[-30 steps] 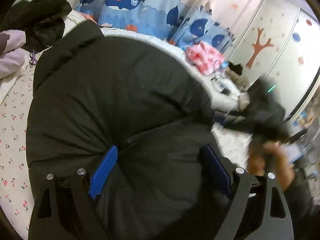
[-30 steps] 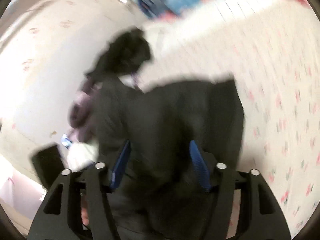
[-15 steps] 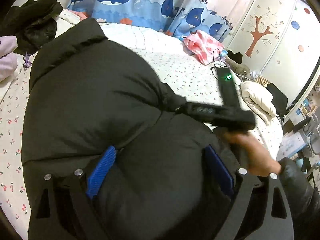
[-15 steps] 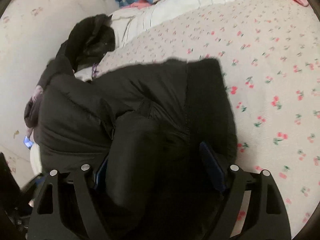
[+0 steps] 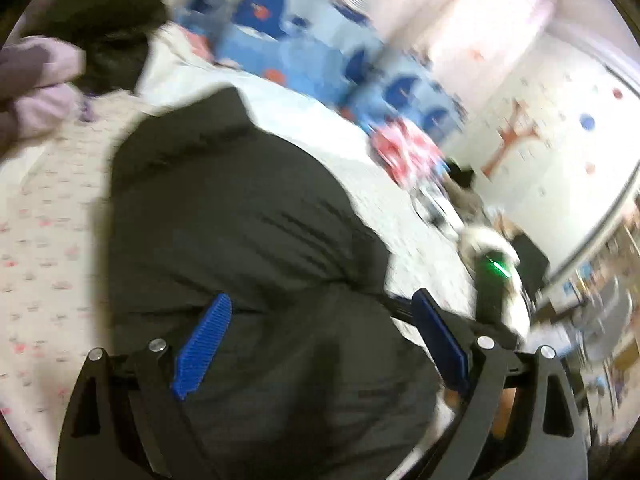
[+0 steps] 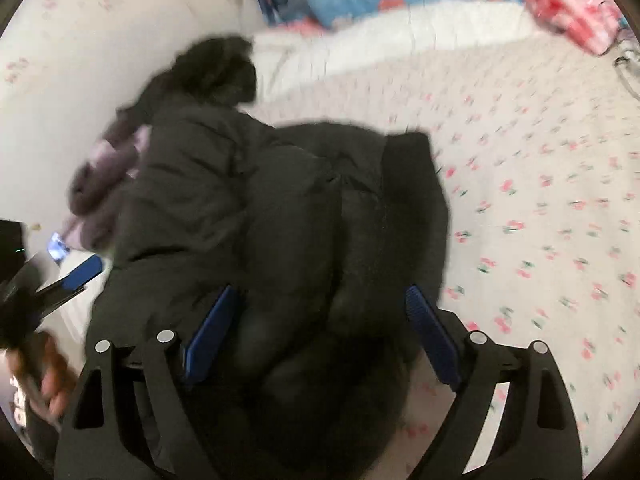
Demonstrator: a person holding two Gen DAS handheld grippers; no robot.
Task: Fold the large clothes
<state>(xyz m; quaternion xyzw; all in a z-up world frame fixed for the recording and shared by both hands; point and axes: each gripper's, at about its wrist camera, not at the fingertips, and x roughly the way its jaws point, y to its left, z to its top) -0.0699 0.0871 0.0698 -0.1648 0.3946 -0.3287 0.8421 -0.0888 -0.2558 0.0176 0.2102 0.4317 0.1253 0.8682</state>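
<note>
My left gripper [image 5: 320,340] stands wide apart above the black puffer jacket [image 5: 240,220], which bulges up between its blue pads [image 5: 202,340] without either pad pressing on it as far as I can see. The jacket lies bunched on the bed [image 5: 40,240], spreading ahead of both grippers over the cherry-print sheet. My right gripper [image 6: 320,332] is opening, its jaws spreading with the dark padded folds heaped between them; the pads look clear of the cloth. Ahead and to the left of my left gripper sits a pile of dark and lilac clothes [image 5: 60,60]. Farther ahead lie the whale-print pillows [image 5: 300,48], and to their right a pink-and-red cloth [image 5: 408,152]. Both views are blurred.
</note>
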